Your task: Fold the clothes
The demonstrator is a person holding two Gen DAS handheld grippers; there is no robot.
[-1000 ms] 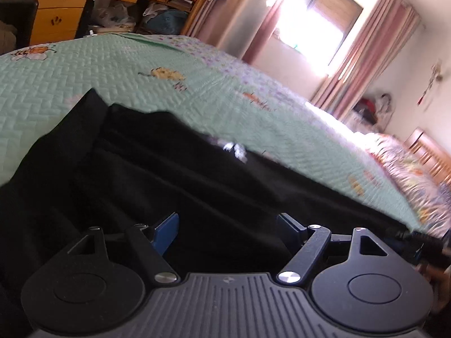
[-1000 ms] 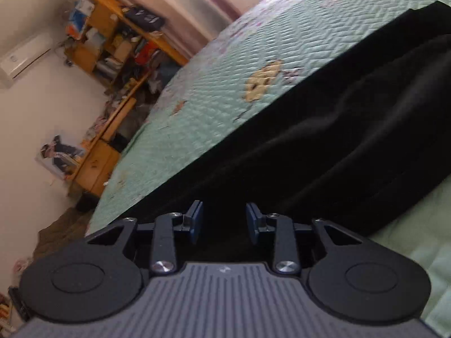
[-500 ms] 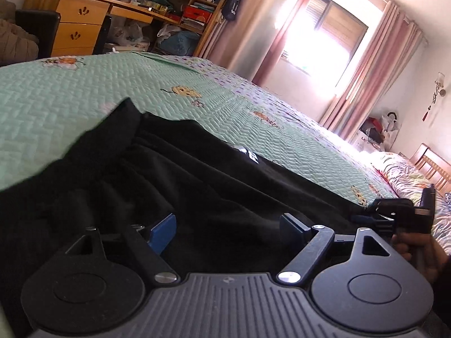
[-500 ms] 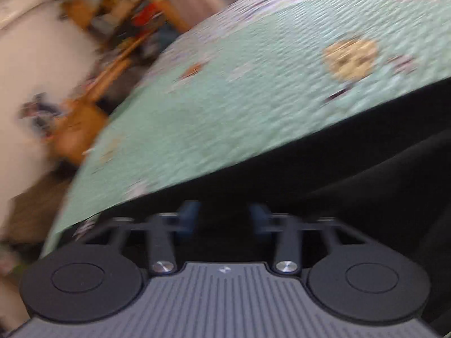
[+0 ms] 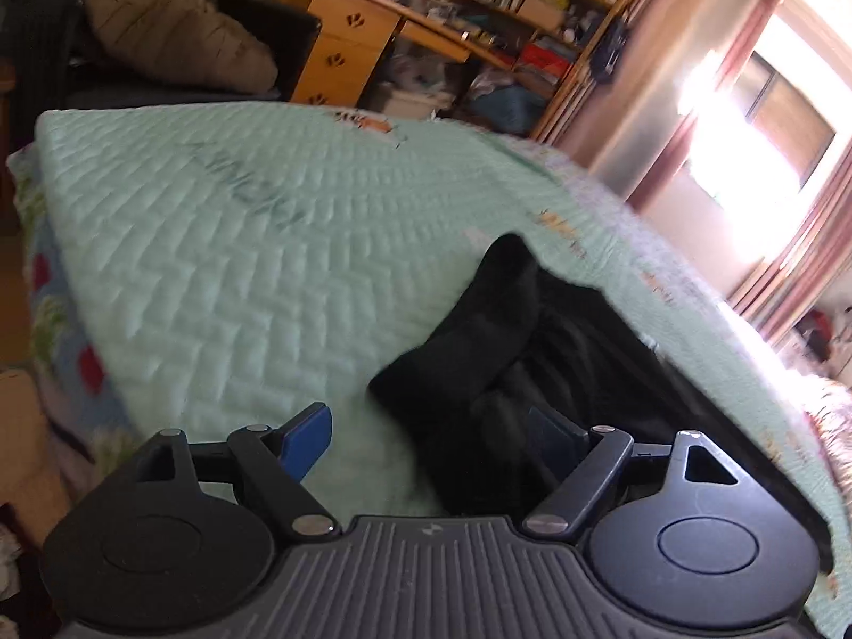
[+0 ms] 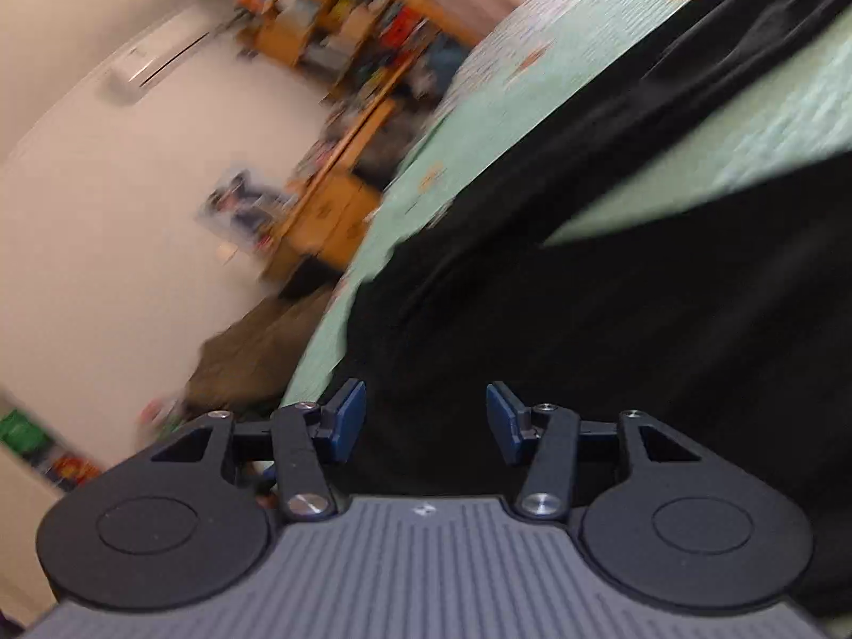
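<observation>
— What does the left wrist view give that the right doesn't?

— A sharp look at the bed (image 5: 223, 245): the black garment (image 5: 479, 351) lies bunched toward its right edge. The left gripper (image 5: 431, 436) has its fingers spread wide, nothing pinched; its right pad is dark against the cloth.

— And the right?

— Blurred. The right gripper (image 6: 426, 420) hangs over the garment's black spread (image 6: 612, 319), jaws just opening, nothing gripped. Shelves (image 6: 341, 26) are smeared; the garment's far end is cut off.
</observation>
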